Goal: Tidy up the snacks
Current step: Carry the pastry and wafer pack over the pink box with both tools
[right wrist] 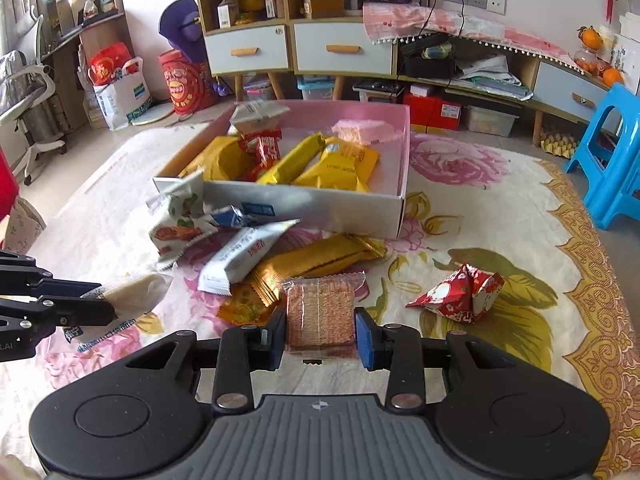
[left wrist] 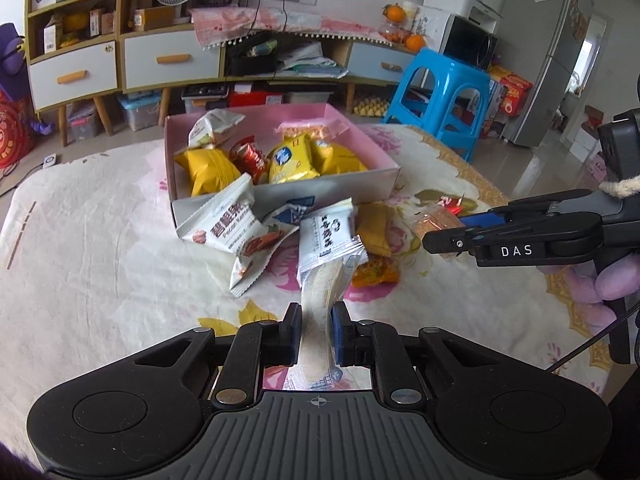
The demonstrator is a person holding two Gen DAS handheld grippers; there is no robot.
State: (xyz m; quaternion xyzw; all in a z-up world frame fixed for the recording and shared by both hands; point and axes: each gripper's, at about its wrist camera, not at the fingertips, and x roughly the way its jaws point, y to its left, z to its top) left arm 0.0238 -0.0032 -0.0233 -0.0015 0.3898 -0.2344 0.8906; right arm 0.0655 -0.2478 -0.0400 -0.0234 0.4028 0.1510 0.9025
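A pink-lined box (left wrist: pixel 384 168) (right wrist: pixel 320 204) on the flowered cloth holds several yellow, red and white snack packets. More packets lie in a pile in front of it (left wrist: pixel 256 236) (right wrist: pixel 240 256). My left gripper (left wrist: pixel 316 332) is shut on a clear packet with a pale rice cracker (left wrist: pixel 320 292), seen from the side in the right wrist view (right wrist: pixel 136 292). My right gripper (right wrist: pixel 320 334) is shut on a clear packet of brown crisp squares (right wrist: pixel 320 312), which also shows in the left wrist view (left wrist: pixel 436 220). A red foil packet (right wrist: pixel 460 294) lies to the right.
The table is covered by a white cloth with pink flowers and a gold border (right wrist: pixel 500 192). A blue plastic stool (left wrist: pixel 444 92) stands beyond the table's far right corner. Cabinets with drawers (right wrist: pixel 316 48) line the back wall.
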